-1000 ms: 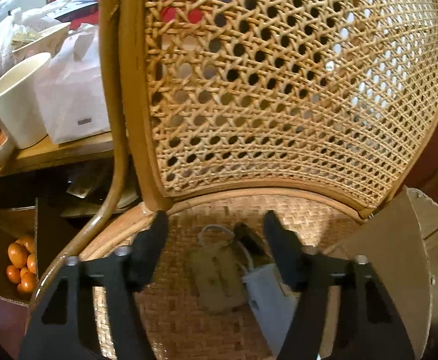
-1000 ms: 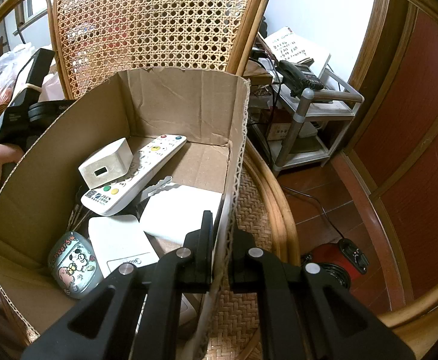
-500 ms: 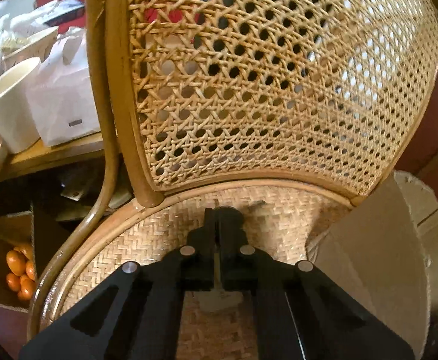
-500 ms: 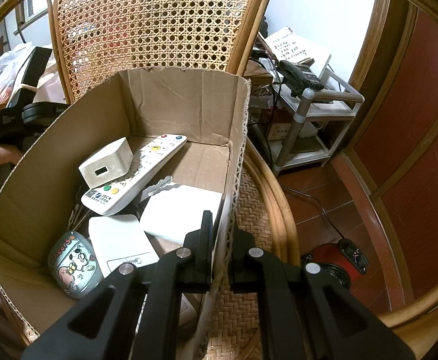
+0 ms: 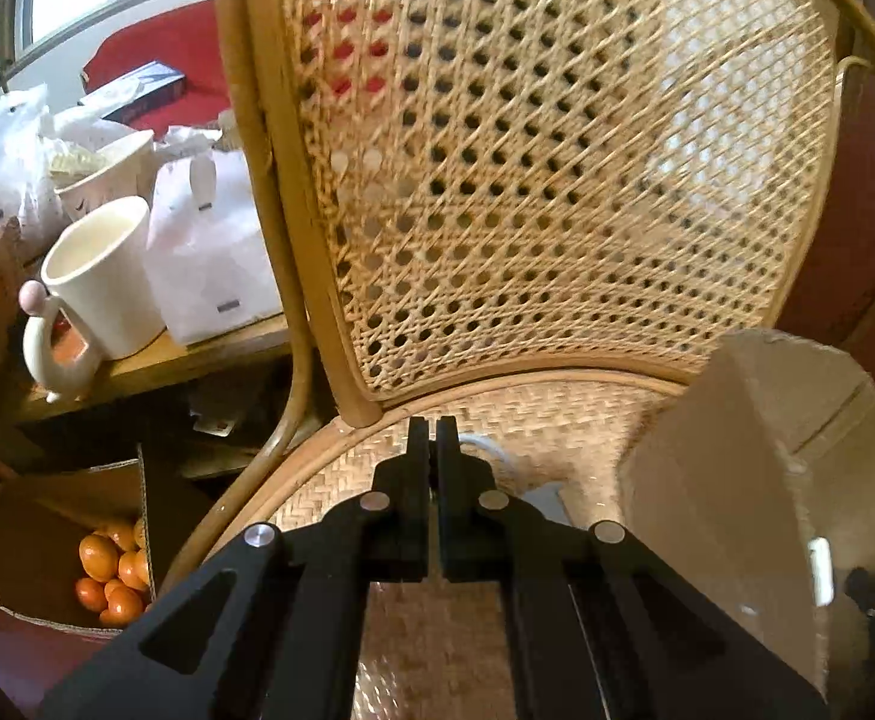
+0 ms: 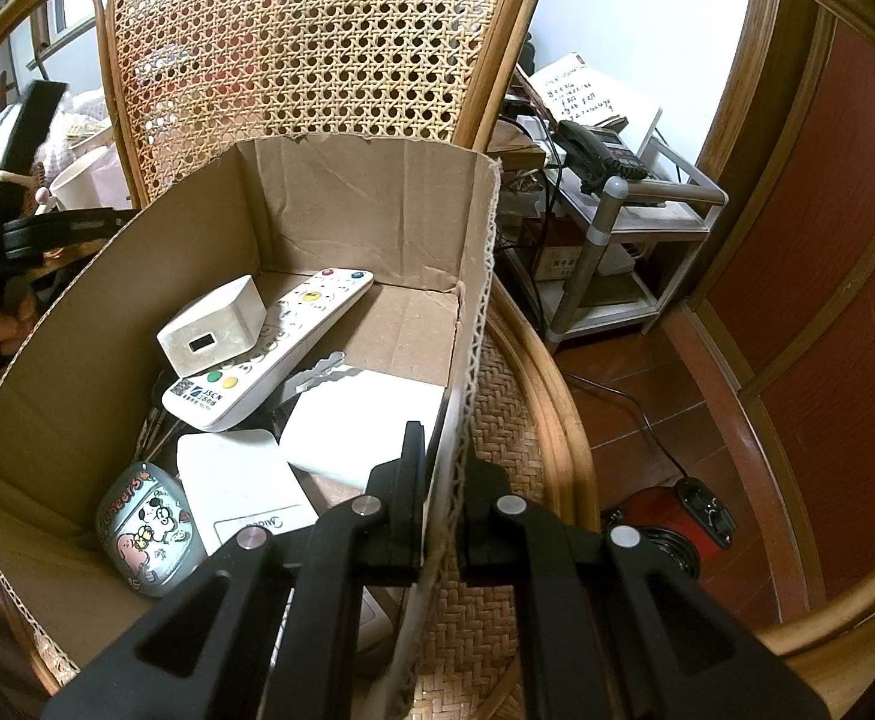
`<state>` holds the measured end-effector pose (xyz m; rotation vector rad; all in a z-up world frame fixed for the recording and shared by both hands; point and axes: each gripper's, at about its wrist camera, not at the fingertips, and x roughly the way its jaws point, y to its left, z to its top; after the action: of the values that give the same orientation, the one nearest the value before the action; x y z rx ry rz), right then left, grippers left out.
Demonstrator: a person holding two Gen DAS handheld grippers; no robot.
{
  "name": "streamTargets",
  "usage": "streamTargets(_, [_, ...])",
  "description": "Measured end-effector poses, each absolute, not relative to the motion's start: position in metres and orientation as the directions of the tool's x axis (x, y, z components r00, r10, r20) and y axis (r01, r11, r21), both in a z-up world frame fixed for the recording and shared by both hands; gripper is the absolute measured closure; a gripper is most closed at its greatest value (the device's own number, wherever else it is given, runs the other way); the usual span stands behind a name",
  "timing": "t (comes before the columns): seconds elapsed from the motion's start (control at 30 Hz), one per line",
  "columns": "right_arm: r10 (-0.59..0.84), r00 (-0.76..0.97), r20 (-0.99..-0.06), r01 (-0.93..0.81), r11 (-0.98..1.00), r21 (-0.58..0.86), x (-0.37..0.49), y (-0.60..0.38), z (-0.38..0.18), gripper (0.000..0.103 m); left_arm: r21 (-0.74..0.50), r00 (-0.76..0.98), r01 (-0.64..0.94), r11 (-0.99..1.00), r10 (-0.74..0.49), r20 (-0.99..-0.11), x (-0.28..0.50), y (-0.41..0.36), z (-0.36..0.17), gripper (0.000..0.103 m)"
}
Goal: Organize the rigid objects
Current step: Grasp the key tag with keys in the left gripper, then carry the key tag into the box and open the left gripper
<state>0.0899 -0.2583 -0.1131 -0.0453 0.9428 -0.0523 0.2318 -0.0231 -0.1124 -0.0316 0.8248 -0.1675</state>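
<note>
Cardboard box (image 6: 341, 192) stands on the woven seat (image 6: 497, 408) of a rattan chair (image 6: 317, 36), and the right gripper (image 6: 442, 468) is clenched on its near right wall — one finger inside, one outside, the corrugated edge pinched between them. Ahead and to the left of those fingers, inside the box, lie a white remote control (image 6: 275, 348) with a small white adapter block (image 6: 212, 324) leaning on it, two flat white boxes (image 6: 359, 420) just beyond the inner finger, and a cartoon-printed case (image 6: 146, 528) at the near left corner.

The left gripper (image 5: 432, 450) is clamped tight above the seat, its pads meeting. A thin white loop (image 5: 485, 447) shows just past its fingertips, with something pale below it — whether the jaws hold it I cannot tell. To its right rises the box's outer wall (image 5: 737, 480); far left, a white mug (image 5: 104, 276) and a carton of oranges (image 5: 110, 576)
</note>
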Motion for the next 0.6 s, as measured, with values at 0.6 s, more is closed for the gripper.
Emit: streamTargets(0.6, [-0.060, 0.589, -0.806, 0.023, 0.998, -0.058, 0.089, -0.260, -0.115, 0.094, -0.241, 0.807, 0.291, 0.926, -0.373, -0.457, 0.134, -0.029, 0.010, 0.101])
